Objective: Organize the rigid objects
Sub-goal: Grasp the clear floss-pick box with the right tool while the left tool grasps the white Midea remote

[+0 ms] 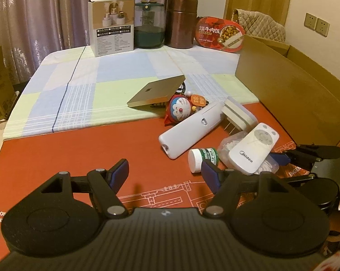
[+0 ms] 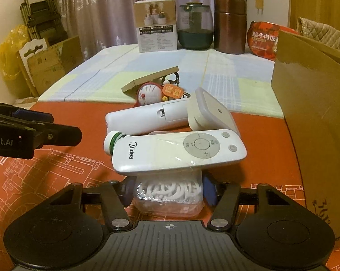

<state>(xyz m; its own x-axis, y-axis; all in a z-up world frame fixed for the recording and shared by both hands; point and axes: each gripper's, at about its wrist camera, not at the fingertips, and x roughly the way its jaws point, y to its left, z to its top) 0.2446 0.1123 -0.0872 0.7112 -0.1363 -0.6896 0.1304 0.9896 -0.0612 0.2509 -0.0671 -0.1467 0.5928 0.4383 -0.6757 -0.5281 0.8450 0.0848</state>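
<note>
A pile of small objects lies on the red mat (image 1: 68,153). A white Midea remote (image 1: 254,148) (image 2: 179,151) rests on a clear plastic box of white pieces (image 2: 168,194) (image 1: 271,164). My right gripper (image 2: 168,192) has its blue pads on both sides of that clear box and is shut on it. Behind lie a long white remote (image 1: 191,129) (image 2: 147,118), a white-capped green jar (image 1: 202,159) (image 2: 112,143), a white adapter (image 1: 237,114) (image 2: 209,113), a Doraemon charm (image 1: 181,110) (image 2: 149,94) and a gold flat box (image 1: 157,90) (image 2: 150,79). My left gripper (image 1: 165,171) is open and empty, left of the jar.
An open cardboard box (image 1: 294,94) (image 2: 312,113) stands at the right. At the back stand a white product box (image 1: 112,24), a glass jar (image 1: 149,24), a brown canister (image 1: 181,22) and a red food tub (image 1: 219,33). A checked cloth (image 1: 91,85) covers the far table.
</note>
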